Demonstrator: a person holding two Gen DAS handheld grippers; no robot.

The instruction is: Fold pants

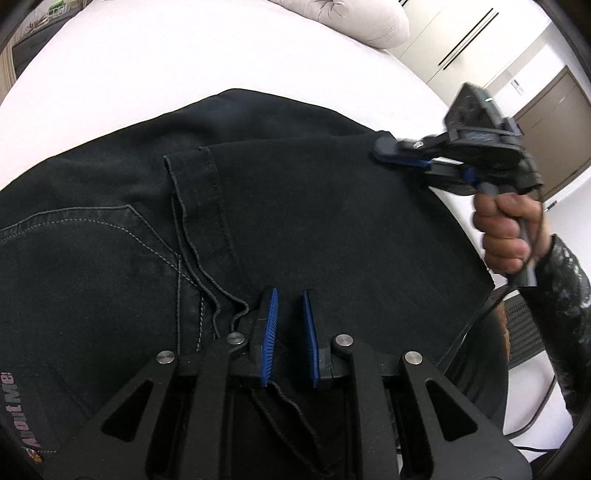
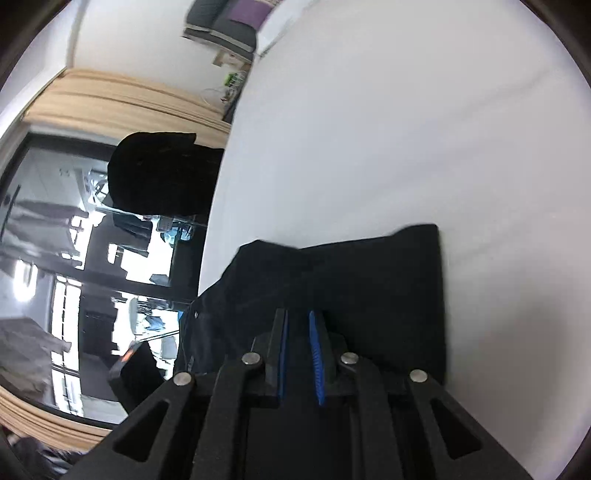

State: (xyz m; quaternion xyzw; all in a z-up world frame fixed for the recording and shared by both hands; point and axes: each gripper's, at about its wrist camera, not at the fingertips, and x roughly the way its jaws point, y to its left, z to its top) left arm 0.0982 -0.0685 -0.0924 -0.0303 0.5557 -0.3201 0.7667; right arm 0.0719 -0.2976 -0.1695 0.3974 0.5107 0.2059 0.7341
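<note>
Left wrist view: black jeans (image 1: 295, 206) lie folded on a white bed (image 1: 184, 62), hem toward the pillow (image 1: 354, 18). Left gripper (image 1: 290, 295) is nearly closed above the denim. Right gripper (image 1: 391, 153) is pressed together, flat on the far fold's edge.

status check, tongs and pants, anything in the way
Left tongs shut over the pants, gripping nothing visible. Right tongs shut at the far folded edge. Pants folded on white bed. Nothing in the way.
</note>
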